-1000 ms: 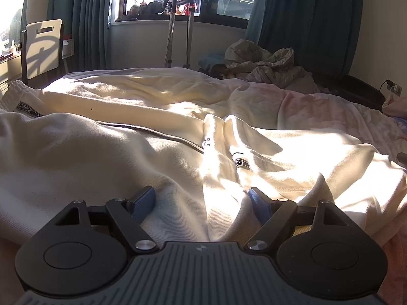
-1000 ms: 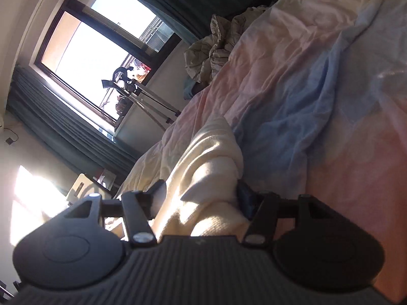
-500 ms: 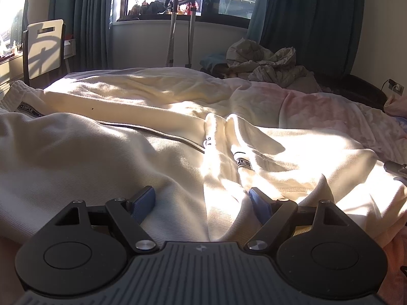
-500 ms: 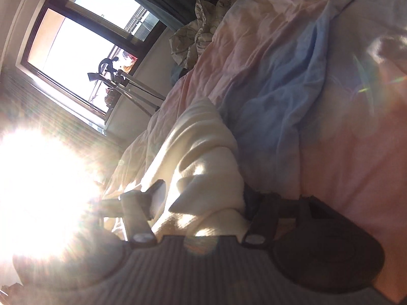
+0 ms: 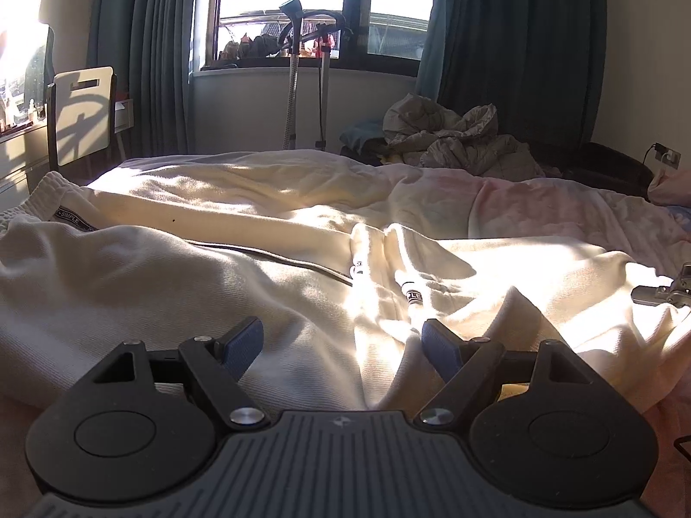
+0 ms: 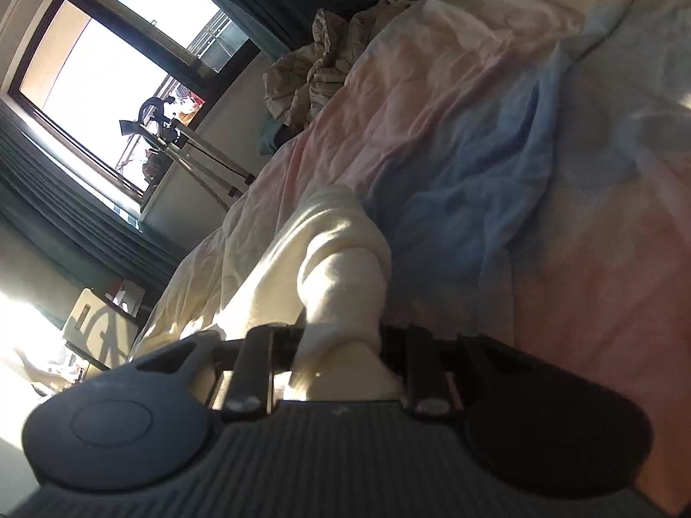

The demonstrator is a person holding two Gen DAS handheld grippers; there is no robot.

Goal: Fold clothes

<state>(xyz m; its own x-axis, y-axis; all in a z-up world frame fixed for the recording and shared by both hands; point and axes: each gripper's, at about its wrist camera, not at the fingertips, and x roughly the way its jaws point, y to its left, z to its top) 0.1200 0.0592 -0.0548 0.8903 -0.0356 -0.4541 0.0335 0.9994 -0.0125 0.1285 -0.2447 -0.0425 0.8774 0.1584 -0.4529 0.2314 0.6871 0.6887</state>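
Cream sweatshirt (image 5: 267, 285) lay spread on bed (image 5: 561, 211). My left gripper (image 5: 341, 341) hovered at hem, jaws wide apart, empty; my right gripper (image 6: 341, 345) had jaws clamped on bunched sleeve (image 6: 341, 259), likely lifting it inward for fold.

You get hard sunlight through the window (image 5: 280, 4), glare at left edges, deep foreground shadow, fisheye bending, right view blurred.

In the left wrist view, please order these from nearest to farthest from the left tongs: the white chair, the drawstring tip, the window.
1. drawstring tip: just ahead of the left tongs, slightly right.
2. white chair: far left, beside the bed.
3. window: back wall, centre.
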